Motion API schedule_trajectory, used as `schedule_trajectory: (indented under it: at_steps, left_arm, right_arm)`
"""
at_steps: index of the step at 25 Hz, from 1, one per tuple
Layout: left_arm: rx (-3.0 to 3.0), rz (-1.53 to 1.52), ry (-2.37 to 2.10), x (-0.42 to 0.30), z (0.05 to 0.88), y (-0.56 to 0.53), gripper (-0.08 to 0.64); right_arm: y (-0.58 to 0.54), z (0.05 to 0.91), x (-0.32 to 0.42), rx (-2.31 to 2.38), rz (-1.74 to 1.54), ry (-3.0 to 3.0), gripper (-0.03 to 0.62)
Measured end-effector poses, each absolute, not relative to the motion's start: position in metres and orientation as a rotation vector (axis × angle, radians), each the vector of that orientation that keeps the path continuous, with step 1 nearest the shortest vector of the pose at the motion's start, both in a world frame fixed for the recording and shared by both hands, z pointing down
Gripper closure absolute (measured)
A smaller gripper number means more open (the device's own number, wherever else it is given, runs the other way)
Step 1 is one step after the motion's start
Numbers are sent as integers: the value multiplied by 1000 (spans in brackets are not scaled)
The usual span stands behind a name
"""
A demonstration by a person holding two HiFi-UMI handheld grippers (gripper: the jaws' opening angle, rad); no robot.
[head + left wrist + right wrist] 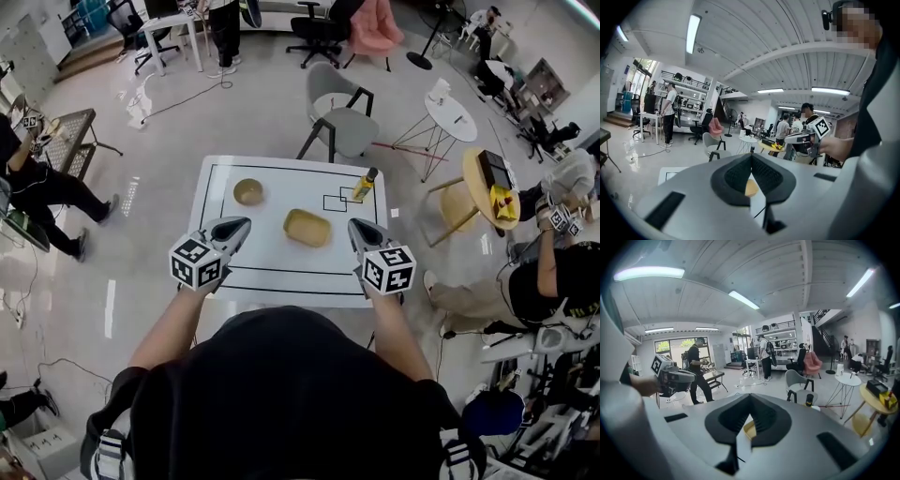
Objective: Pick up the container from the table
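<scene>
Person's dark shirt [281, 394] is nearest, both forearms stretched out over the white desk [281, 255]. Left gripper [240, 225]: jaws closed, tips meeting. Right gripper [357, 227]: jaws closed too, tips together. Both hover over the desk's near half, one on each side of the container [307, 228], apart from it.

Container: shallow, rectangular, rounded corners, tan-yellow, open top. It lies flat near the desk's middle, inside the black outline drawn on the top. A yellow sliver of it shows below the closed tips in both gripper views.

Counts:
- one container
- one round tan bowl [248, 191], far left
- one upright dark-capped yellow bottle [365, 184], far right
- two grippers
- one grey chair [343, 120] beyond the far edge
</scene>
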State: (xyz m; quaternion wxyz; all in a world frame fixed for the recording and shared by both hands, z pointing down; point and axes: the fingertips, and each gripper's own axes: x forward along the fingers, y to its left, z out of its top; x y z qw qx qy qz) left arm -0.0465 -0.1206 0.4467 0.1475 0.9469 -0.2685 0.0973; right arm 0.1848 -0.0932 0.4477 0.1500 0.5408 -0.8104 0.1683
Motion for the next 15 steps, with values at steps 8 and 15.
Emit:
schedule_trajectory:
  at_steps: [8, 15]
  left_arm:
    - [2733, 296, -709, -74, 455, -152, 554]
    - [2741, 283, -687, -98, 450, -179, 554]
  right_arm:
    - [-119, 453, 154, 1605, 503, -2308, 588]
    - [-134, 447, 135, 1650, 500, -2281, 588]
